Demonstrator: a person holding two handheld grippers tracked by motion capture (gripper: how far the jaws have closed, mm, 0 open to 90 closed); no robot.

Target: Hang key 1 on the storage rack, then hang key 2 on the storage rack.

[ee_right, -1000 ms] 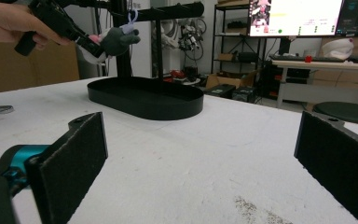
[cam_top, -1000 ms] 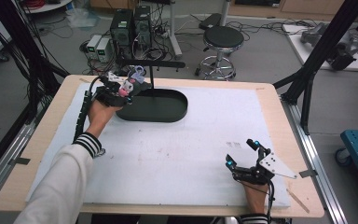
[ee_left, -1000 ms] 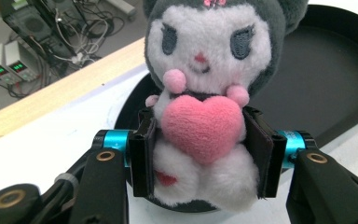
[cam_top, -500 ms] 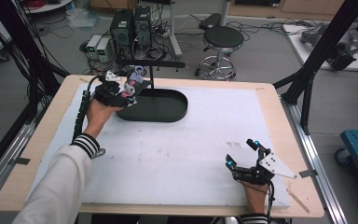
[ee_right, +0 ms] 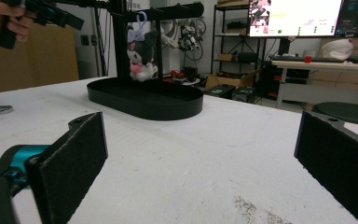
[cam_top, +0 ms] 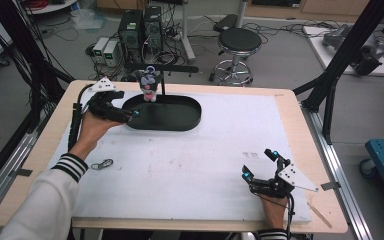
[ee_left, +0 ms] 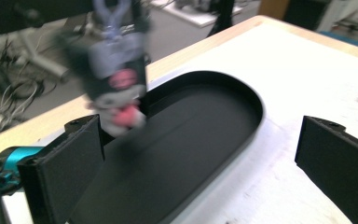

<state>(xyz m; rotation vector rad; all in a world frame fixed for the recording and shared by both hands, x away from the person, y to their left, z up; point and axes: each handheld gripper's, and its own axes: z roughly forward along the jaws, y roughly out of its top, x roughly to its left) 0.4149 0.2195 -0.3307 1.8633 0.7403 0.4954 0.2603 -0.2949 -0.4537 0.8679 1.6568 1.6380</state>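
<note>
- High view: your left gripper (cam_top: pixel 130 116) sits at the left end of the black tray (cam_top: pixel 180 122), its jaws just opened wide and nothing between them. The plush charm (cam_top: pixel 149 86) hangs from the stand's crossbar (cam_top: pixel 180 69) over the tray's left end, just beyond the gripper and apart from it. A small clip (cam_top: pixel 101 164) lies on the white mat (cam_top: pixel 190 170) near your left sleeve. Your right gripper (cam_top: pixel 260 167) rests on the mat near the front right corner, jaws spread and empty, well apart from the tray.
- Left gripper view: the two black pads (ee_left: pixel 70 163) stand far apart with only the tray (ee_left: pixel 191 140) between them. The plush (ee_left: pixel 119 84), blurred, hangs above the tray just past the left pad; you cannot tell whether it touches that pad.
- Right gripper view: the pads (ee_right: pixel 74 158) are wide apart and hold nothing. Across the mat (ee_right: pixel 191 163) the tray (ee_right: pixel 144 100) carries the upright post (ee_right: pixel 119 42), and the plush (ee_right: pixel 140 56) hangs by its loop from the bar. Your left gripper (ee_right: pixel 51 14) shows at the top left, clear of the plush.
</note>
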